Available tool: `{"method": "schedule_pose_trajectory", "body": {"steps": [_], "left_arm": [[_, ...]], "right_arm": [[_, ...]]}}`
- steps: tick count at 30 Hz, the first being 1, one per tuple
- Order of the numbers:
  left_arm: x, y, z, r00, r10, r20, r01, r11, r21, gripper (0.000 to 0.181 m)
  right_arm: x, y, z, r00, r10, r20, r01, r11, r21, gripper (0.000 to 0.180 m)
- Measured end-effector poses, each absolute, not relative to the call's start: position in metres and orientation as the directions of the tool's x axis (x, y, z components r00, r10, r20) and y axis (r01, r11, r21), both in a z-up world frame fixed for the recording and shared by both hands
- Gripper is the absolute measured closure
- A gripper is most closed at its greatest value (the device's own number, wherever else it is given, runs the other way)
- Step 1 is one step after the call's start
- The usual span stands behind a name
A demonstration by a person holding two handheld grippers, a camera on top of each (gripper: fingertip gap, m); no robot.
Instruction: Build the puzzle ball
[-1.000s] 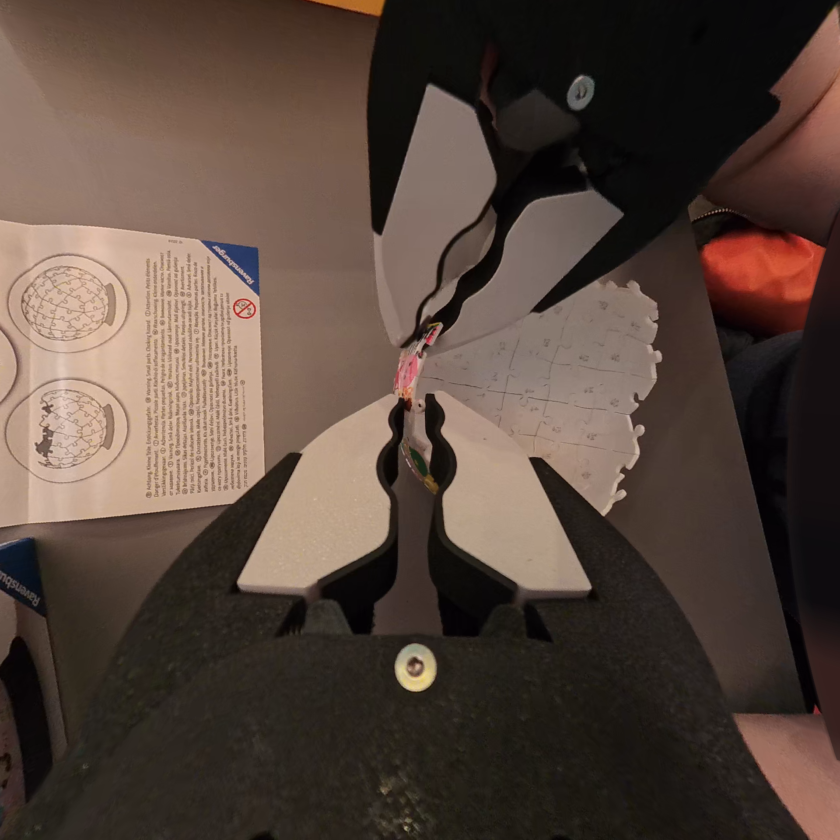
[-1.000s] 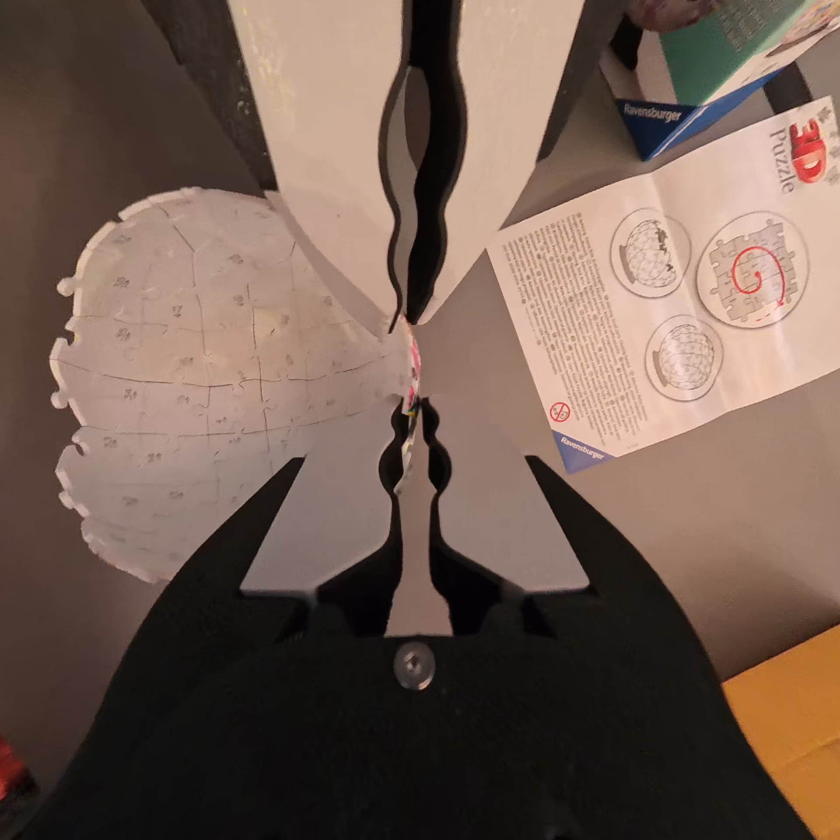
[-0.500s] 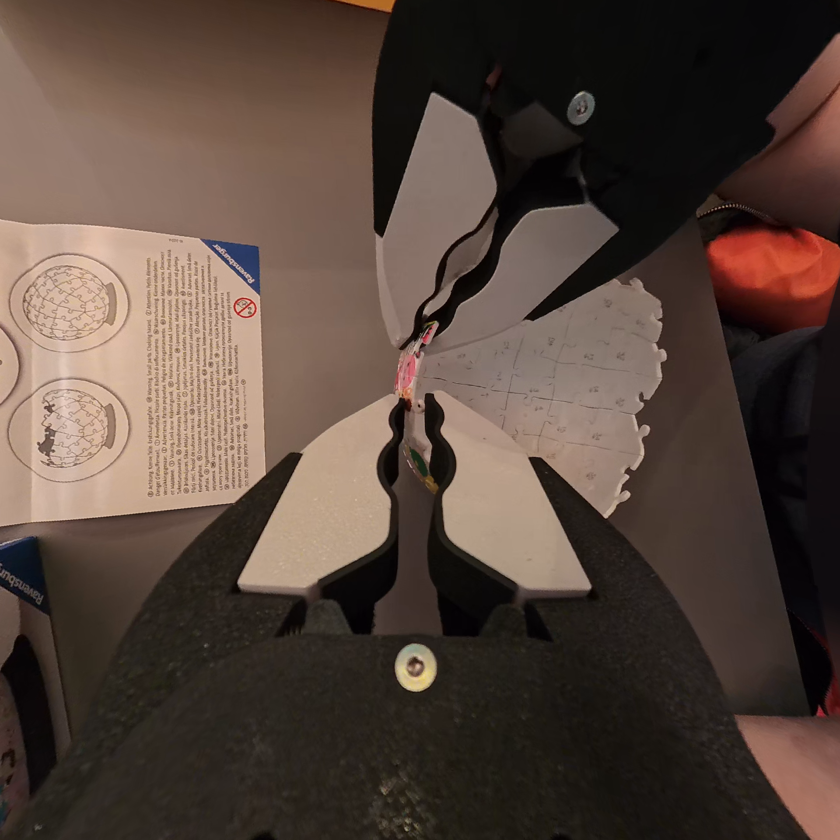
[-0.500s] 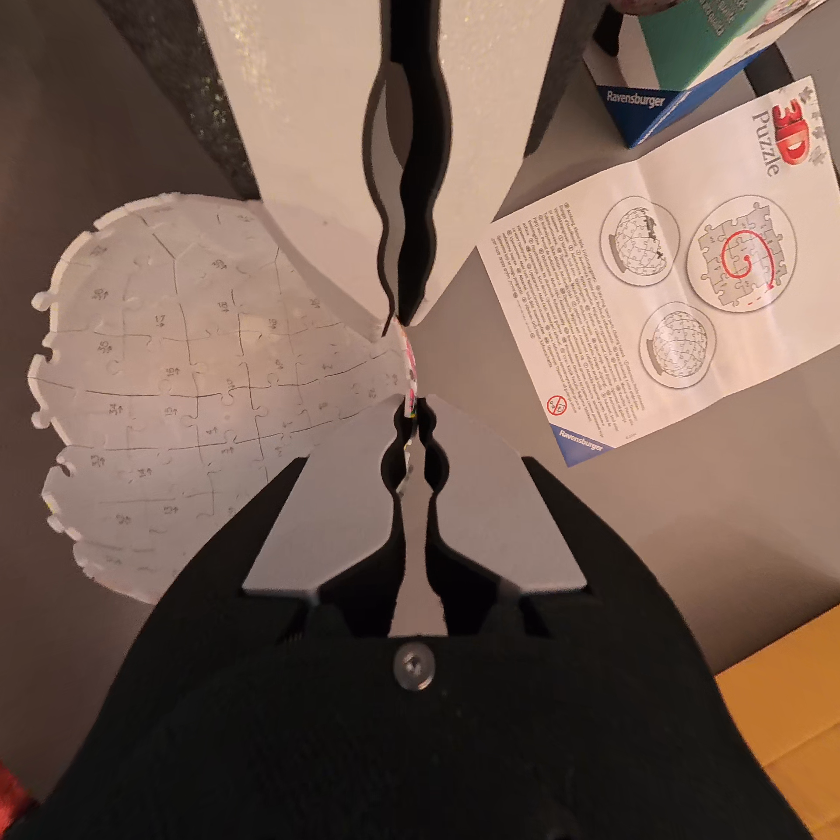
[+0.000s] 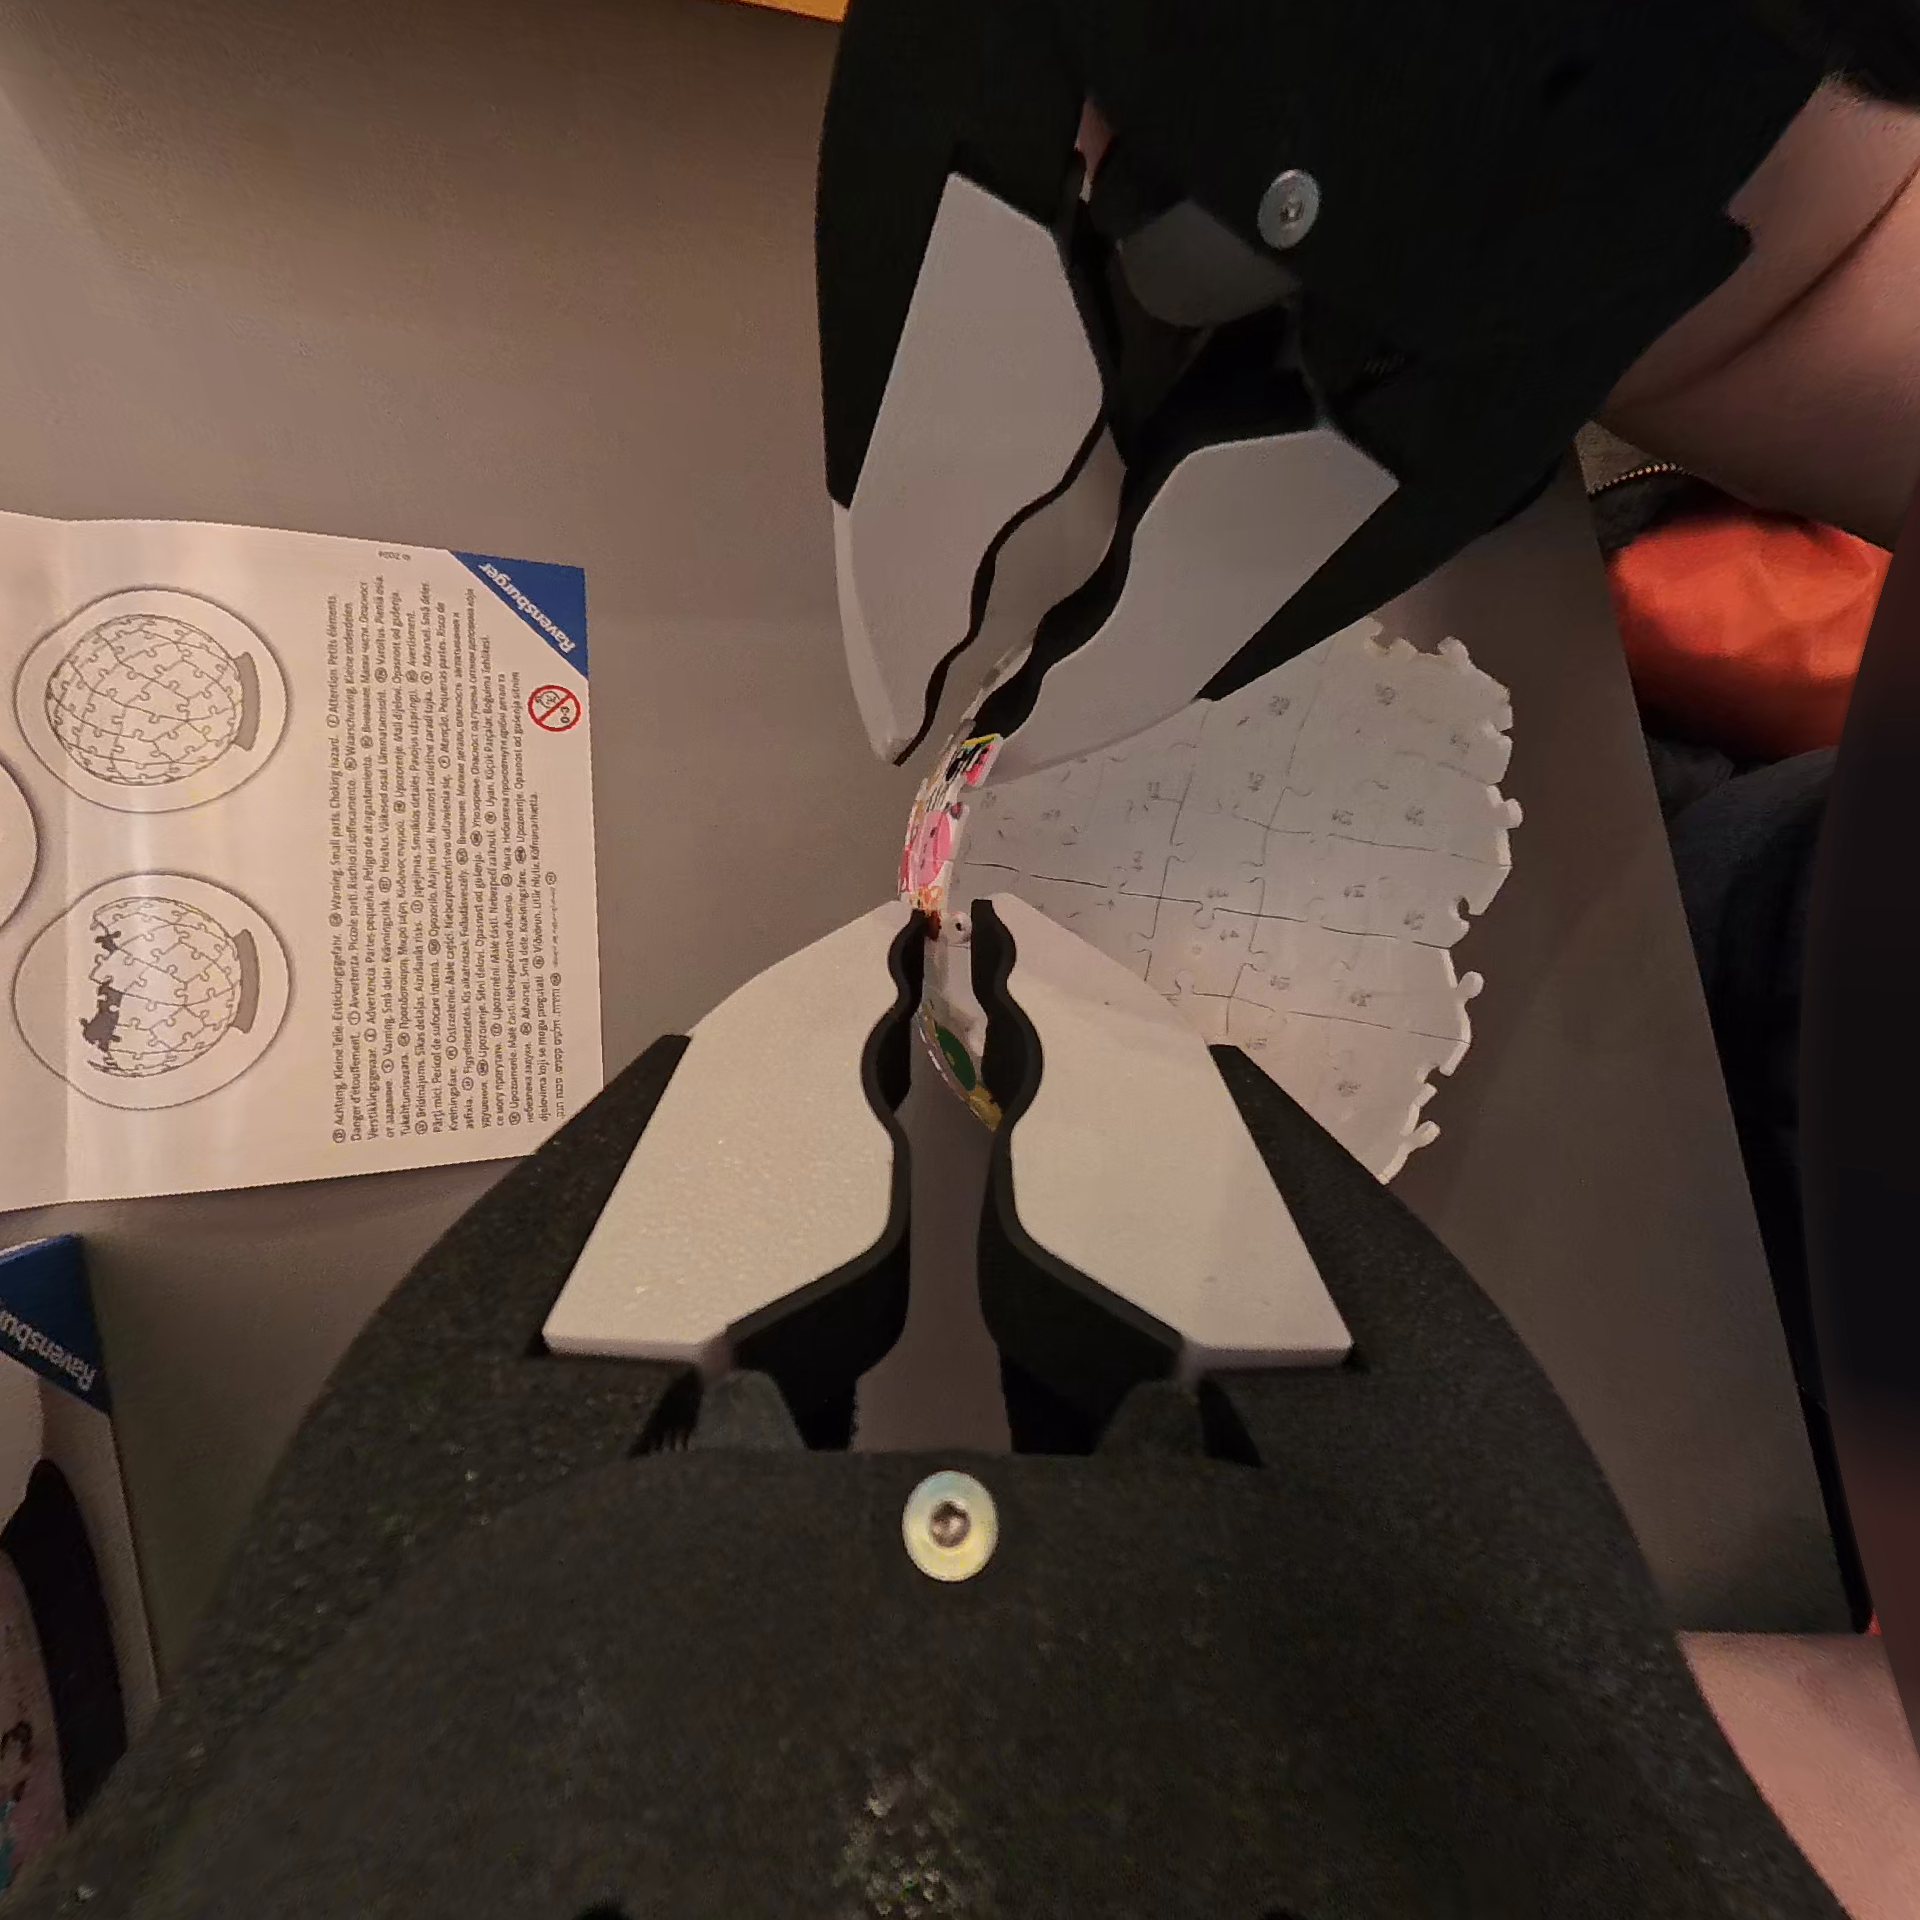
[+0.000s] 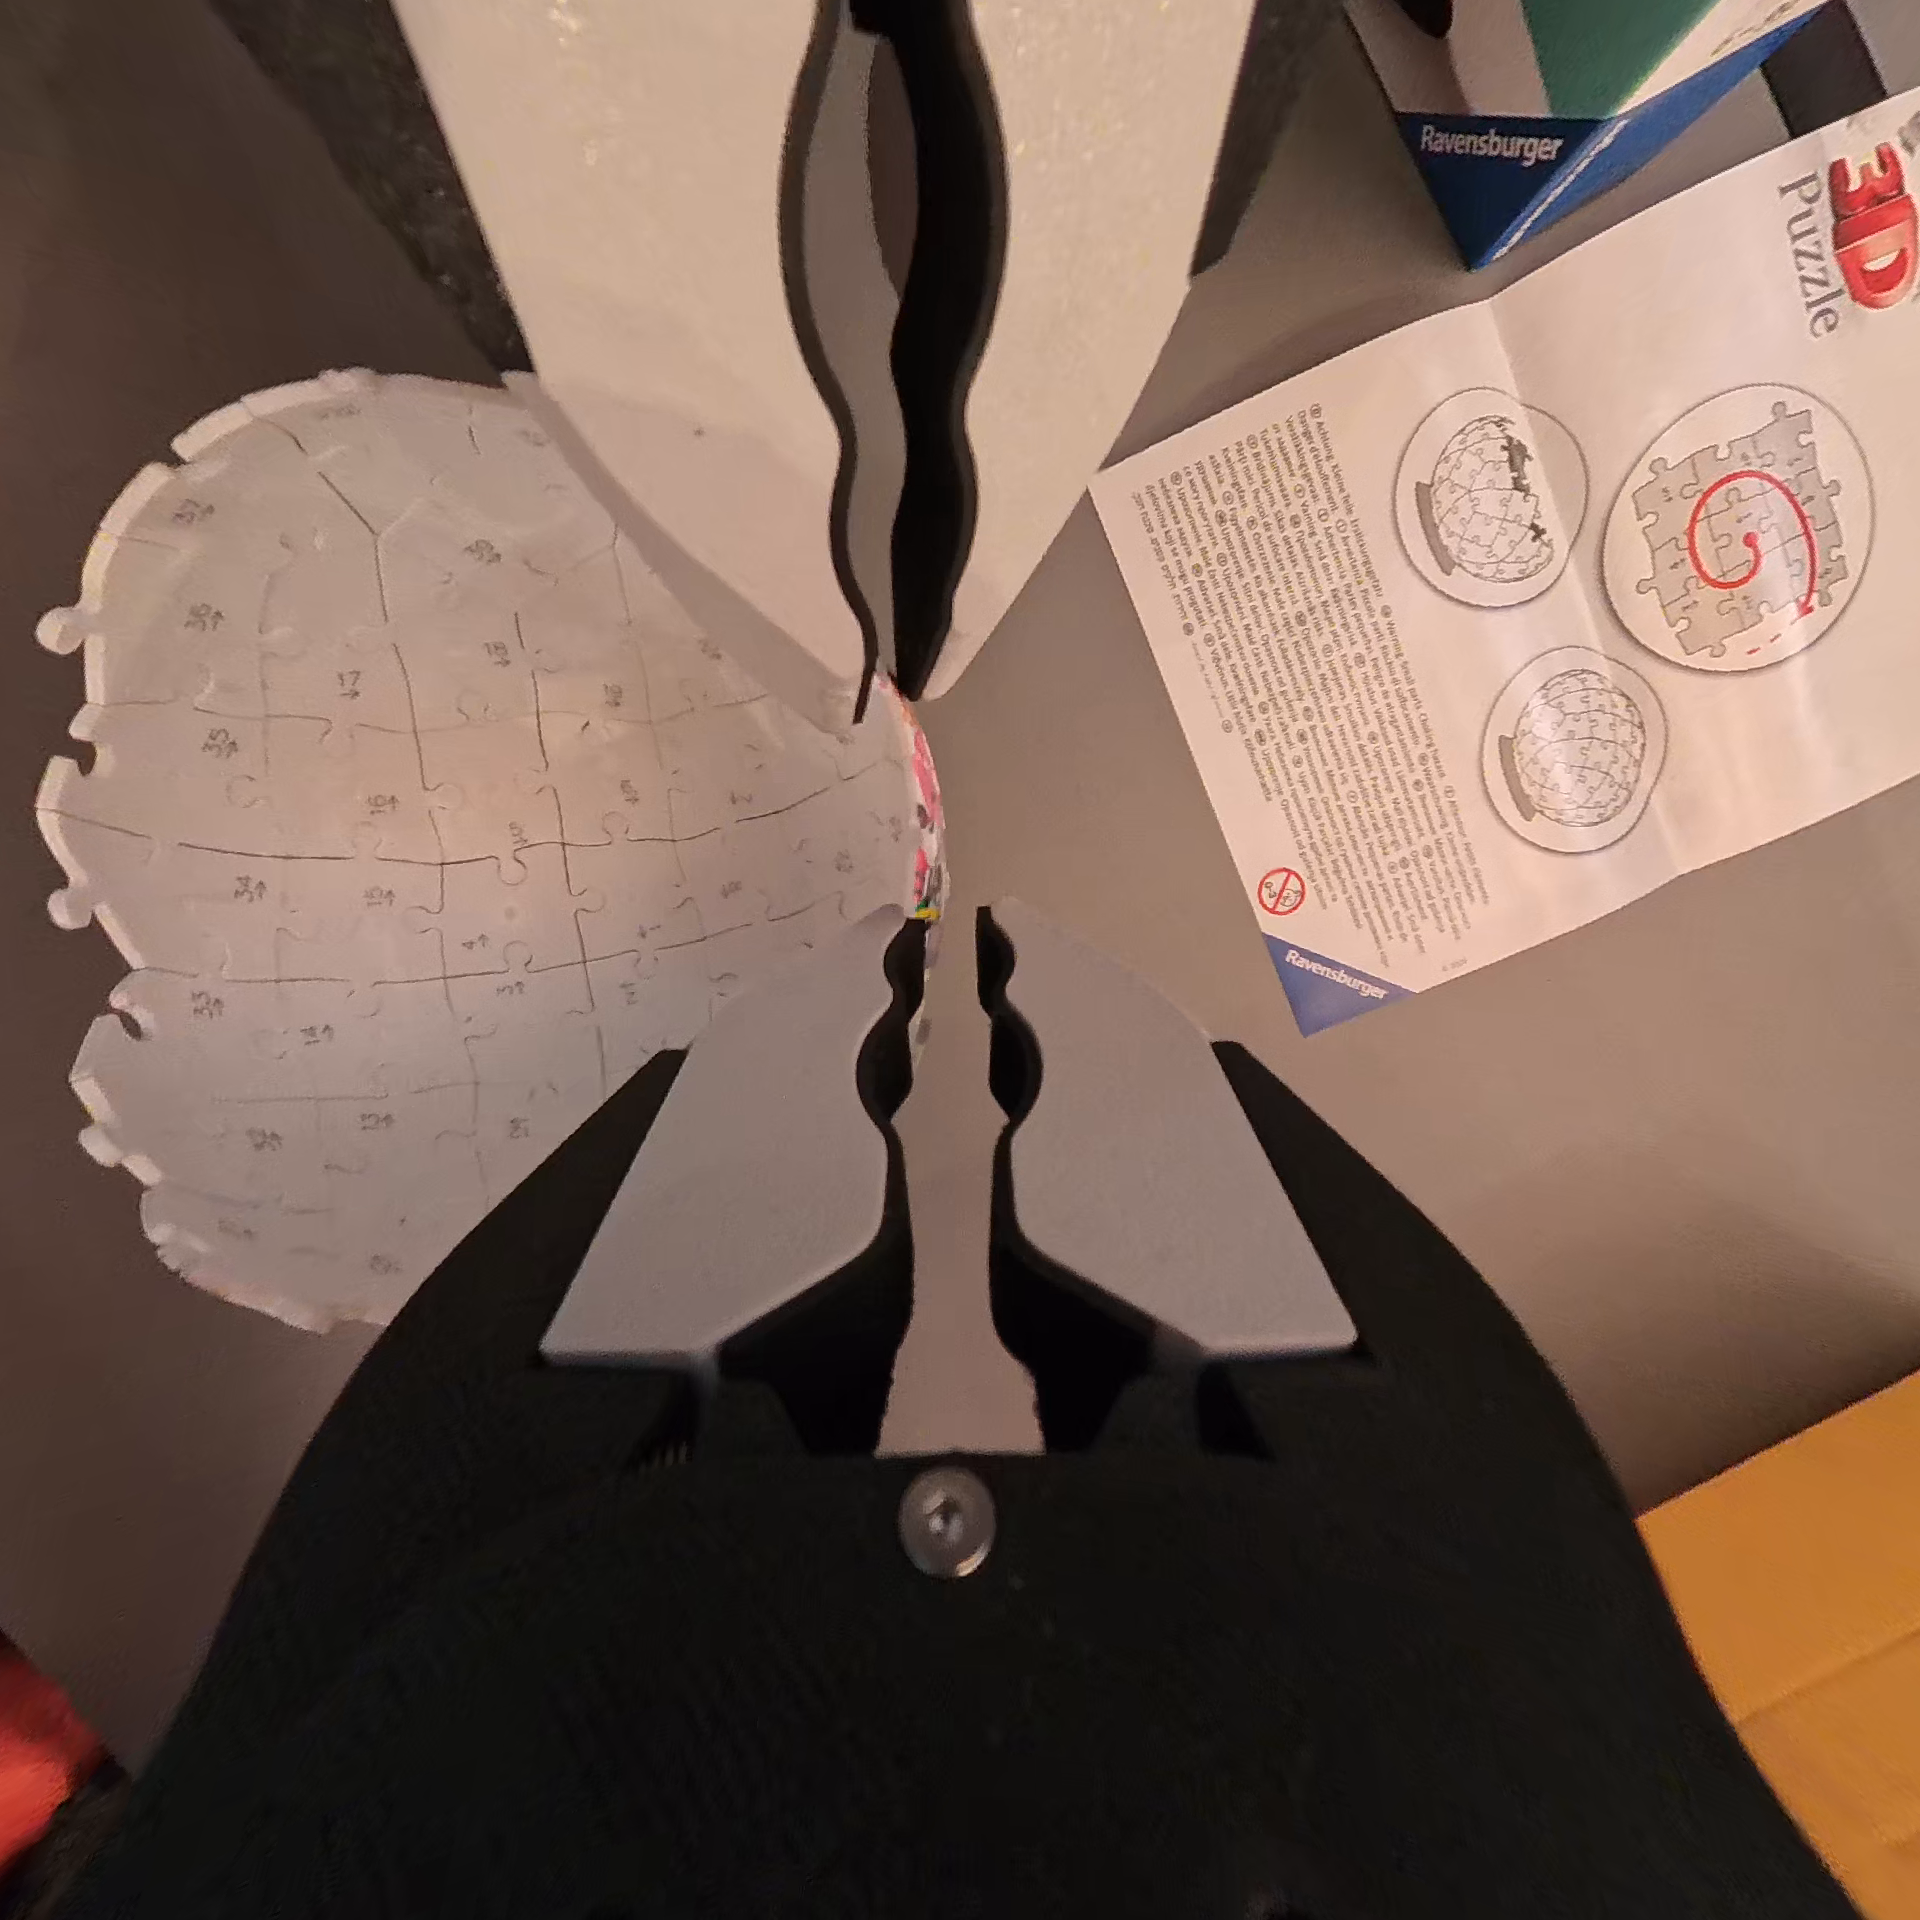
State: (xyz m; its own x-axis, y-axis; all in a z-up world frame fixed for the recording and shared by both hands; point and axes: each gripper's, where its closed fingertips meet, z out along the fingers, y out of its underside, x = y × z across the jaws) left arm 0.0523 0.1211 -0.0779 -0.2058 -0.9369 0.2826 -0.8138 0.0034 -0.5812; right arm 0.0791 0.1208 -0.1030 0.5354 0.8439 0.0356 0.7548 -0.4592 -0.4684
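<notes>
Two grippers meeting tip to tip over a grey bench (image 5: 312, 260), both pinching the same curved edge of a half-built puzzle ball (image 5: 1299, 883). Left gripper (image 5: 945, 925) nearly closed, its white fingers (image 5: 748, 1122) clamped on the coloured rim of the shell, a narrow gap left behind the tips. Right gripper (image 6: 940, 920) likewise almost closed, nipping the same rim from the opposite side, tips just apart from those of the left gripper. Shell held up off the bench, seen from its white inner face, a bowl of joined pieces with small numbers printed on them and a ragged, knobbed outer border (image 6: 62, 748). Pink, black and green printing visible only as a thin strip along the gripped edge (image 6: 925, 821). In the left wrist view, the right gripper's black body (image 5: 1351, 208) reaching down from the top, a bare forearm (image 5: 1766, 395) behind it. Folded instruction sheet (image 5: 312, 852) flat on the bench, well apart from the shell, showing round drawings of a ball and blocks of small print. Blue-cornered puzzle box (image 6: 1538, 135) beyond the sheet, at the frame's edge. Yellow board (image 6: 1787, 1621) at the lower right of the right wrist view; something orange (image 5: 1745, 623) past the bench edge.
</notes>
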Motion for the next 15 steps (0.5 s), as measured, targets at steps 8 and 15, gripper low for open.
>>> {"method": "schedule_pose_trajectory", "body": {"steps": [8, 15], "left_arm": [[0.0519, 0.1199, -0.0777, -0.210, -0.936, 0.284, -0.815, 0.007, -0.579, 0.173], [0.0513, 0.1187, -0.0772, -0.213, -0.938, 0.275, -0.818, 0.017, -0.575, 0.173]], "right_arm": [[0.0737, 0.1197, -0.1043, 0.530, 0.848, 0.020, 0.751, -0.458, -0.476, 0.175], [0.0743, 0.1192, -0.1040, 0.574, 0.819, 0.016, 0.730, -0.502, -0.463, 0.176]]}}
